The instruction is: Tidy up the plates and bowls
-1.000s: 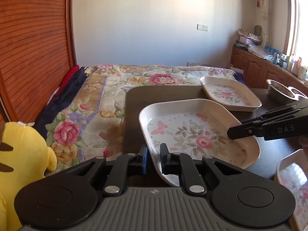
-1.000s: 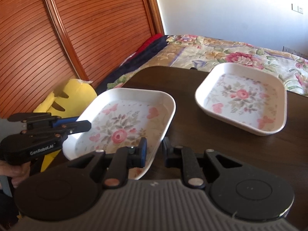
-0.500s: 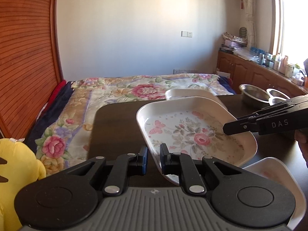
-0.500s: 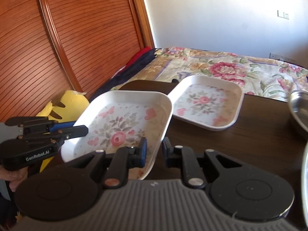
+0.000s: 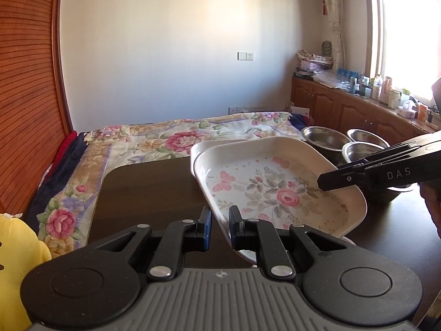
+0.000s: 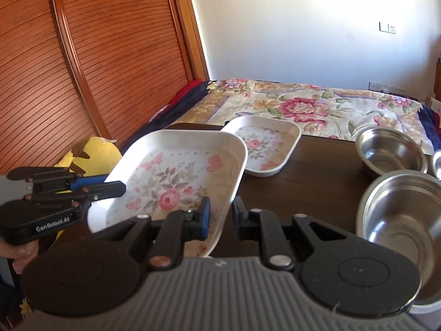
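Floral tray point(image 5: 278, 193) held up off the dark surface point(image 5: 148, 190), tilted, nothing in it. Left gripper point(image 5: 219, 222) clamped on the near rim at lower center of the left view, rim pinched between the blue-padded fingers point(image 5: 206, 227). Right gripper point(image 6: 221, 218) clamped on the opposite rim, lower center of the right view; same gripper pokes in from the right edge of the left view point(image 5: 325, 180).

Second tray point(image 6: 263, 143) sitting flat on the surface past the held one, also empty. Mostly hidden in the left view, just a sliver of rim point(image 5: 212, 144) peeking out behind. Much clearer from the right view.

Three steel bowls point(image 5: 322, 136) at the right of the left view, all empty. Only two fully readable in the right view, third cut off at the right edge point(image 6: 437, 162).

Yellow plush point(image 6: 88, 154) at left, bed point(image 6: 303, 104) beyond the surface.
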Tool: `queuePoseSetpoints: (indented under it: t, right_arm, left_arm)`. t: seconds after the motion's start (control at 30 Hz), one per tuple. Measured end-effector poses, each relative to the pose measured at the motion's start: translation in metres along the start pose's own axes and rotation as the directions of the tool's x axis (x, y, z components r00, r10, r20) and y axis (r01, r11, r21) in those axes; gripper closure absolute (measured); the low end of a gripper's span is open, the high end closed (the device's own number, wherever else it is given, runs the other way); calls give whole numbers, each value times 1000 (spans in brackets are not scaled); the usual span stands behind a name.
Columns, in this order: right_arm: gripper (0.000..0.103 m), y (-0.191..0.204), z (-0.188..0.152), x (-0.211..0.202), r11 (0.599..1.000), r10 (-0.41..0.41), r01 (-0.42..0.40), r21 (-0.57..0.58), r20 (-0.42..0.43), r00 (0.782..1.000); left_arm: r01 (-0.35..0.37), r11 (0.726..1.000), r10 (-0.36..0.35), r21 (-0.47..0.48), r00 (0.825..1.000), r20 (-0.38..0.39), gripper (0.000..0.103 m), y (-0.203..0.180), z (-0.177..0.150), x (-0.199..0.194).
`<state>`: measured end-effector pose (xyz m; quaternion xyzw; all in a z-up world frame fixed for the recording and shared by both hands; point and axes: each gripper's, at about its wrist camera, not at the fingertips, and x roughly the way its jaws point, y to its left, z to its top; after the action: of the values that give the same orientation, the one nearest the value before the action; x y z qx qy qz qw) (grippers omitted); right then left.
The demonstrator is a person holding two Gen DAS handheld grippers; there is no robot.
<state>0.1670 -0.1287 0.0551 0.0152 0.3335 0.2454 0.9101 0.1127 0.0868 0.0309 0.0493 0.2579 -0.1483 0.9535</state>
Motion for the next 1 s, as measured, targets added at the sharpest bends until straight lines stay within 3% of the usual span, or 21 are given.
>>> queuePoseSetpoints:
  t: [0.47, 1.0]
  right_arm:
    - [84, -14, -23, -43, 1000, 8, -8, 1, 25, 1000]
    - [84, -26, -62, -53, 999, 35, -35, 24, 24, 999]
  left_arm:
    - [33, 999, -32, -25, 999, 27, 88, -37, -10, -29]
    - [58, 998, -58, -27, 998, 20, 88, -59, -37, -40]
